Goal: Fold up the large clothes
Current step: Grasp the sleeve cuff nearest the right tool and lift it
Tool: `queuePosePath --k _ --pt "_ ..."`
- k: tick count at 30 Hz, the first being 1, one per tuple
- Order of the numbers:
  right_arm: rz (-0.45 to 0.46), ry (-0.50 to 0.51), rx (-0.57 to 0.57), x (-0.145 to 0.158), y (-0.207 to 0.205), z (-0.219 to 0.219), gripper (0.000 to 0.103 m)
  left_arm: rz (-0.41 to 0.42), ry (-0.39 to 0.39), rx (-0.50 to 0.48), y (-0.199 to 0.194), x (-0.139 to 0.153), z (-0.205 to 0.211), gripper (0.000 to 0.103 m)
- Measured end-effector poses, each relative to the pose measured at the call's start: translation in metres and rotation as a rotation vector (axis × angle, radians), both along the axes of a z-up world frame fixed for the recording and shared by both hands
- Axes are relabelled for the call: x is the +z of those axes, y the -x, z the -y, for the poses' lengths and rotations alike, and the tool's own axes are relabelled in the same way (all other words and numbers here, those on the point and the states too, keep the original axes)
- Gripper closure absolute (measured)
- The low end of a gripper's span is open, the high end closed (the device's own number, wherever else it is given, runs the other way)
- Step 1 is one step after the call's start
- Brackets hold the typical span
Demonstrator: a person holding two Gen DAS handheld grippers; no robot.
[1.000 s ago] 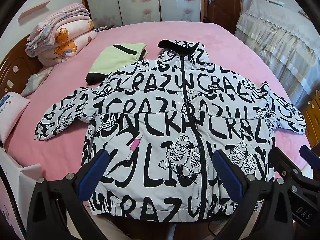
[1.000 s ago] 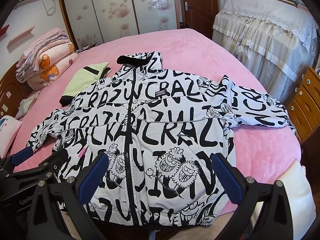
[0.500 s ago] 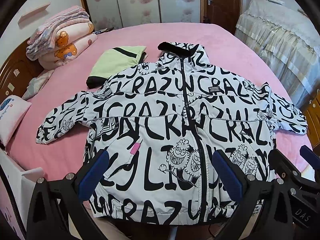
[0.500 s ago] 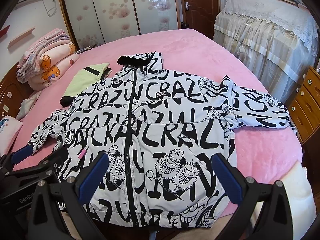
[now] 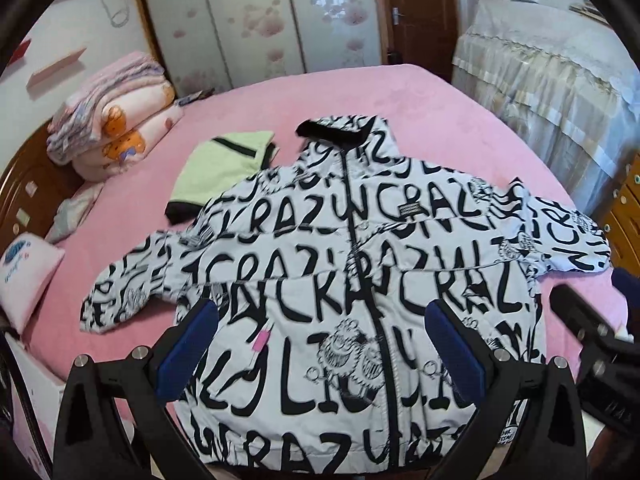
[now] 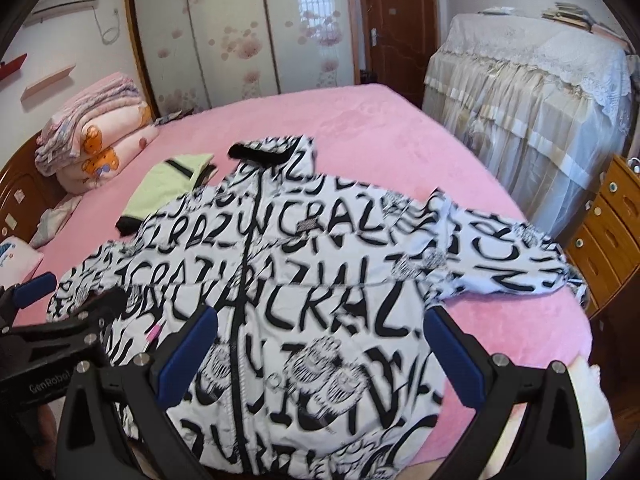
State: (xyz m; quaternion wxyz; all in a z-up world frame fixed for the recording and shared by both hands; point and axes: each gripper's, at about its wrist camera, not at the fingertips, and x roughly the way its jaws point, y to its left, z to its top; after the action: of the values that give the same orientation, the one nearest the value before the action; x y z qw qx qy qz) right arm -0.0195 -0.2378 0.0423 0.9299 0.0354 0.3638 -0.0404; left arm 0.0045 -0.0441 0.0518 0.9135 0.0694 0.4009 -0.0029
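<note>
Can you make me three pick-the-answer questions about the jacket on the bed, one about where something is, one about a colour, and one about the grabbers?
1. Where is the green garment?
A. On the jacket's hem
B. Beside the jacket's collar, partly under its shoulder
C. On the pillow

2. What colour is the bed cover?
A. Pink
B. Blue
C. Brown

3. How are the left gripper and right gripper?
A. Both shut on a sleeve
B. One shut on the zip
C. Both open, holding nothing

Answers:
1. B: the green piece lies by the collar, with the jacket's edge over its corner.
2. A: pink shows all round the jacket.
3. C: each pair of blue pads stands wide apart over the jacket's lower part, with nothing between them.
</note>
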Motion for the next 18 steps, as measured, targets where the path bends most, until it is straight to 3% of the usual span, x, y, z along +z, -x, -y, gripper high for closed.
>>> queuePosePath --k 3,10,18 --pt "0.017 -0.008 -0.022 0.008 -0.004 0.02 0.0 0.03 -0.02 -0.045 -0.004 0.008 0.019 0.001" --pt "0.059 -0.007 -0.115 0.026 -0.011 0.086 0.0 0.065 0.014 -0.14 -0.032 0.028 0.08 0.001" --pt "0.071 0.008 -0.248 0.032 -0.017 0.174 0.0 0.007 0.091 -0.292 -0.072 0.031 0.149 0.001"
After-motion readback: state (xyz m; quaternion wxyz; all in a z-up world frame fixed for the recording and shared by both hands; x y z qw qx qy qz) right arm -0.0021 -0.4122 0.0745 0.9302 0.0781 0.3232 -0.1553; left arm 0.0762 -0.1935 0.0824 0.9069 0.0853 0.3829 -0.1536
